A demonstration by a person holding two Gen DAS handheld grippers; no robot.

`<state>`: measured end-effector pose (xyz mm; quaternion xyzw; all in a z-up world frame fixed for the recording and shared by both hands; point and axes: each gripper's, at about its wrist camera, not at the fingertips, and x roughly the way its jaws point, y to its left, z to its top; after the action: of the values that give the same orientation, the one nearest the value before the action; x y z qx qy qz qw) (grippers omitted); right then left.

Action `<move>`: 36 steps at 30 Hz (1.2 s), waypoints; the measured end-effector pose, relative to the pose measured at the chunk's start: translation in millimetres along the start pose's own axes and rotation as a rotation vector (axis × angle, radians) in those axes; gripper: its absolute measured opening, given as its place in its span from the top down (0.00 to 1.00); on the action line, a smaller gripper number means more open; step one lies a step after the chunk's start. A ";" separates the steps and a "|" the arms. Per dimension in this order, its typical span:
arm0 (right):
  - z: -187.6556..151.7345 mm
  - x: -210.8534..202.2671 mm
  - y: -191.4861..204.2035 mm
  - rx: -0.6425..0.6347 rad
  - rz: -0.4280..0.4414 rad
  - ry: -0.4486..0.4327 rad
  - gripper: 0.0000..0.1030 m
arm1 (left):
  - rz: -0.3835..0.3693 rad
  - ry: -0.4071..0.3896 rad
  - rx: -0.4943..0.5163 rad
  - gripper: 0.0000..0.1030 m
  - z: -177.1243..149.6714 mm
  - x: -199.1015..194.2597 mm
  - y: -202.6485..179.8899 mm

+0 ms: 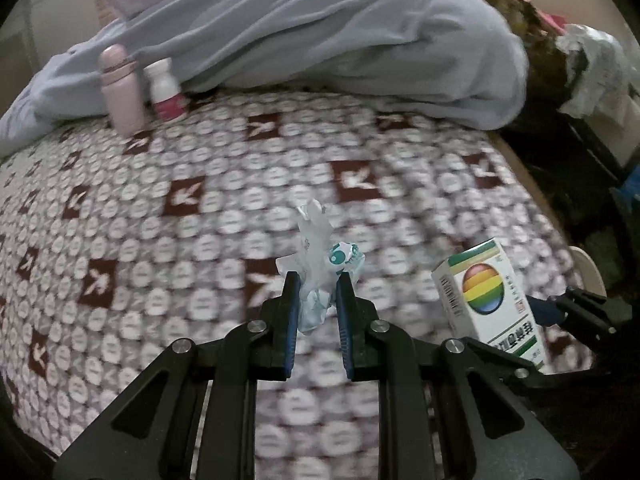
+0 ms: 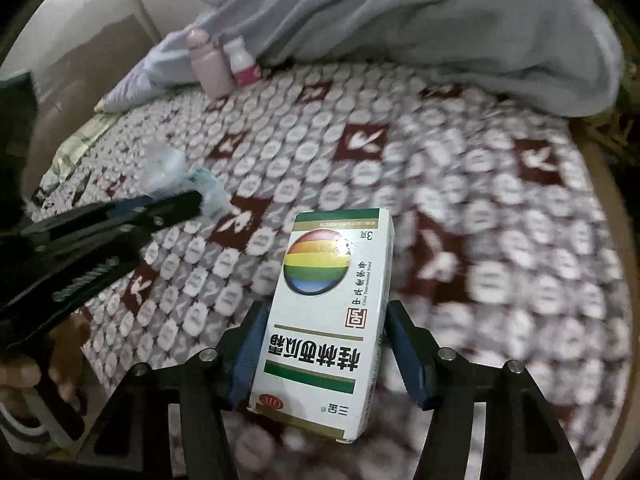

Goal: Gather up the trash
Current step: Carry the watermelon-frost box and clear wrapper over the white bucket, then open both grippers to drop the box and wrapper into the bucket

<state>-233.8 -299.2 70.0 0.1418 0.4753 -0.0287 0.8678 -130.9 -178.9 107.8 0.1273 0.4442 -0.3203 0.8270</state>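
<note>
Between the left gripper (image 1: 316, 294) fingers: crumpled plastic wrapper (image 1: 316, 264), clamped and held above the patterned bed cover (image 1: 224, 184). Right gripper (image 2: 324, 344) fingers grip the white medicine box (image 2: 324, 312) by its sides, near the bed's right edge. Far edge of the bed: pink bottle (image 1: 120, 88) and small white bottle (image 1: 165, 90) standing against the grey blanket (image 1: 320, 28).

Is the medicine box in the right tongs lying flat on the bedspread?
No: the medicine box is clamped between the right tongs and held off the patterned bedspread.
</note>
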 end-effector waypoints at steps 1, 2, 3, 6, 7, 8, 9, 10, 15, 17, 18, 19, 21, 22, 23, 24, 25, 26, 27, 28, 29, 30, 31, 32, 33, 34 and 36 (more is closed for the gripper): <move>-2.0 -7.7 -3.7 0.007 -0.003 -0.010 0.43 | -0.017 -0.003 0.013 0.85 0.9 -1.2 -10.3; -5.4 -17.5 -10.9 0.015 -0.013 -0.021 0.43 | -0.035 -0.004 0.027 0.85 1.0 -2.0 -20.7; -8.8 -25.8 -17.0 0.023 -0.026 -0.032 0.43 | -0.047 -0.003 0.038 0.85 1.2 -2.8 -29.2; -20.3 -51.8 -40.2 0.054 -0.072 -0.059 0.43 | -0.111 0.006 0.082 0.85 1.9 -3.3 -65.7; -25.3 -61.6 -49.8 0.067 -0.091 -0.068 0.43 | -0.127 0.009 0.096 0.85 1.3 -3.1 -76.3; -28.9 -68.4 -56.8 0.075 -0.106 -0.074 0.43 | -0.148 0.013 0.114 0.85 1.2 -3.1 -89.6; -34.5 -78.2 -66.4 0.087 -0.125 -0.085 0.43 | -0.163 0.014 0.125 0.85 1.0 -3.2 -99.8; -38.3 -85.3 -73.3 0.098 -0.138 -0.093 0.43 | -0.181 0.017 0.144 0.85 2.8 -3.8 -113.0; -62.5 -120.7 -113.9 0.170 -0.200 -0.126 0.43 | -0.243 0.037 0.238 0.85 7.0 -5.4 -172.5; -70.8 -131.9 -126.1 0.193 -0.221 -0.136 0.43 | -0.262 0.041 0.277 0.85 7.2 -6.7 -197.4; -75.3 -137.0 -132.9 0.203 -0.233 -0.141 0.43 | -0.271 0.041 0.295 0.85 7.0 -7.9 -207.0; -80.8 -143.4 -141.7 0.218 -0.248 -0.146 0.43 | -0.280 0.041 0.313 0.85 6.5 -8.9 -217.1; -91.6 -154.0 -158.3 0.250 -0.272 -0.156 0.43 | -0.303 0.043 0.348 0.85 4.2 -10.1 -238.8; -97.7 -160.1 -167.2 0.265 -0.284 -0.160 0.43 | -0.314 0.047 0.361 0.85 3.1 -9.9 -248.3; -102.7 -164.4 -174.6 0.280 -0.298 -0.163 0.43 | -0.332 0.055 0.373 0.85 1.8 -8.9 -259.5; -109.2 -169.1 -184.3 0.297 -0.313 -0.165 0.43 | -0.349 0.064 0.379 0.85 1.3 -7.0 -267.8; -115.8 -173.1 -194.6 0.318 -0.328 -0.163 0.43 | -0.366 0.075 0.383 0.85 0.1 -5.0 -276.4; -121.3 -175.9 -203.1 0.337 -0.338 -0.163 0.43 | -0.386 0.088 0.388 0.85 -1.5 -2.1 -286.8; -127.7 -179.4 -213.3 0.360 -0.345 -0.163 0.43 | -0.403 0.097 0.395 0.85 -3.0 0.3 -295.7; -135.4 -183.1 -225.2 0.390 -0.352 -0.164 0.43 | -0.416 0.104 0.402 0.85 -4.7 2.2 -304.3; -140.5 -185.4 -232.9 0.409 -0.359 -0.164 0.43 | -0.426 0.113 0.410 0.85 -6.9 4.5 -314.5; -146.2 -187.5 -241.7 0.429 -0.368 -0.162 0.43 | -0.437 0.124 0.418 0.85 -9.4 7.7 -325.5; -152.0 -189.0 -251.9 0.453 -0.379 -0.159 0.43 | -0.448 0.134 0.424 0.85 -11.7 10.2 -333.9; -156.4 -189.9 -258.9 0.471 -0.384 -0.158 0.43 | -0.458 0.142 0.428 0.85 -14.2 12.3 -341.1; -161.3 -190.6 -266.0 0.488 -0.389 -0.160 0.43 | -0.470 0.153 0.432 0.85 -16.8 15.7 -350.7; -166.0 -191.1 -272.9 0.506 -0.397 -0.161 0.43 | -0.478 0.157 0.435 0.85 -18.4 17.6 -357.3; -172.5 -191.0 -281.4 0.531 -0.408 -0.162 0.43 | -0.493 0.164 0.444 0.85 -21.6 21.3 -370.6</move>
<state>-531.1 -537.9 80.0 0.2619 0.3993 -0.3357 0.8119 -374.7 -459.6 105.5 0.2184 0.4460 -0.5882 0.6383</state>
